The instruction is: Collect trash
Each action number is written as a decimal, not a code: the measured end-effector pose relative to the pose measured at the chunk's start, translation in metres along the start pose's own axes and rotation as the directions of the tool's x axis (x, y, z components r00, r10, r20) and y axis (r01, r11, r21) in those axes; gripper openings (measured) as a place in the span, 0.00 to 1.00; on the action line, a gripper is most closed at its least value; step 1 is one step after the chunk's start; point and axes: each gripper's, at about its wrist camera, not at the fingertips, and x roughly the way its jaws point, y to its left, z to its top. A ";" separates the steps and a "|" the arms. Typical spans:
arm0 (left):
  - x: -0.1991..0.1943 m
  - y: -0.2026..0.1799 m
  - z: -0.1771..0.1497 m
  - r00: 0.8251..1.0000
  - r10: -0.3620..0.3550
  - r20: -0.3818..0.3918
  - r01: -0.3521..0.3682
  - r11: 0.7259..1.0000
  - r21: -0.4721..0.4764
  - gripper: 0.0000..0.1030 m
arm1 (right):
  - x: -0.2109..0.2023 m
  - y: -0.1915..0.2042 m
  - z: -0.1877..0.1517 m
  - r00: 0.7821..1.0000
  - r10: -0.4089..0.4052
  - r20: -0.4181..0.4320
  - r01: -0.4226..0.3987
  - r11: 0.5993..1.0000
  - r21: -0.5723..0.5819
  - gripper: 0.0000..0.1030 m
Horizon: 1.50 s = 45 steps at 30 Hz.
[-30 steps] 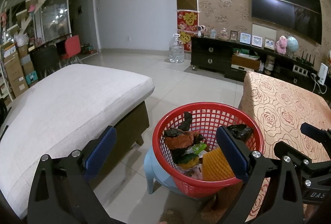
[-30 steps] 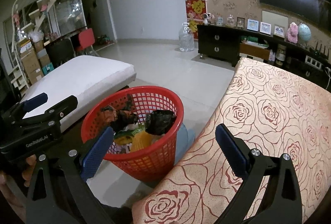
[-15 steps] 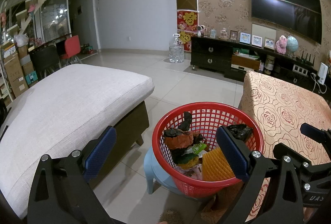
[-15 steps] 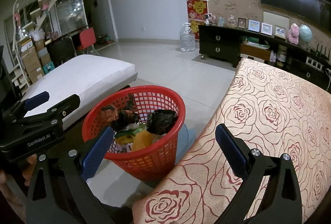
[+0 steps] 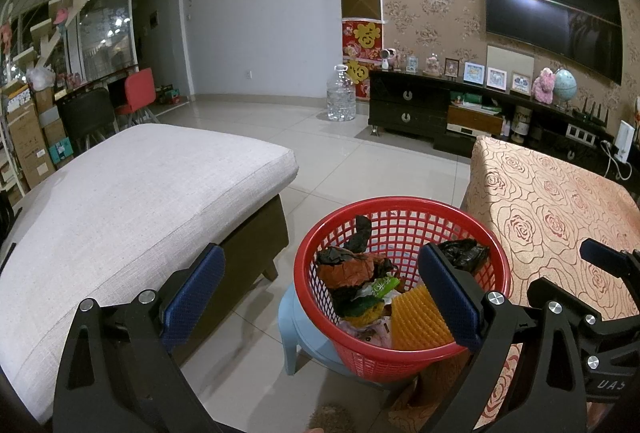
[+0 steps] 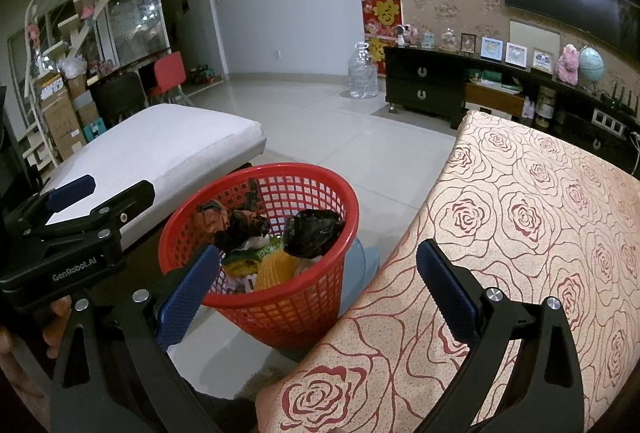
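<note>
A red mesh basket (image 5: 404,361) stands on a pale blue stool (image 5: 296,333) between a sofa and a table; it also shows in the right wrist view (image 6: 280,309). It holds trash: crumpled black bags (image 6: 314,231), an orange-brown wrapper (image 5: 348,267), a green packet (image 5: 378,287) and a yellow mesh piece (image 5: 416,317). My left gripper (image 5: 320,293) is open and empty, held above the basket's near left rim. My right gripper (image 6: 316,281) is open and empty, above the gap between basket and table. The left gripper (image 6: 72,217) shows at left in the right wrist view.
A grey sofa cushion (image 5: 120,201) lies to the left. A table with a rose-patterned cloth (image 6: 520,253) stands to the right. A dark TV cabinet (image 5: 440,113), a water jug (image 5: 341,99) and tiled floor (image 5: 360,161) lie beyond.
The right gripper has shifted slightly, so the basket sits a little further right in its view. The left gripper has hardly moved. Both stay open.
</note>
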 end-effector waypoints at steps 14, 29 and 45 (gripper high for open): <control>0.000 0.000 0.000 1.000 0.000 -0.001 0.000 1.000 0.000 0.91 | 0.000 0.000 0.000 1.000 0.000 -0.002 0.000 1.000 -0.001 0.93; 0.000 0.000 0.000 1.000 0.000 -0.001 0.000 1.000 0.000 0.91 | 0.000 0.000 0.000 1.000 -0.001 -0.003 0.001 1.000 -0.001 0.93; 0.004 0.003 -0.003 1.000 -0.003 -0.007 0.003 1.000 -0.010 0.91 | 0.000 0.000 0.000 1.000 0.000 -0.003 0.000 1.000 -0.001 0.93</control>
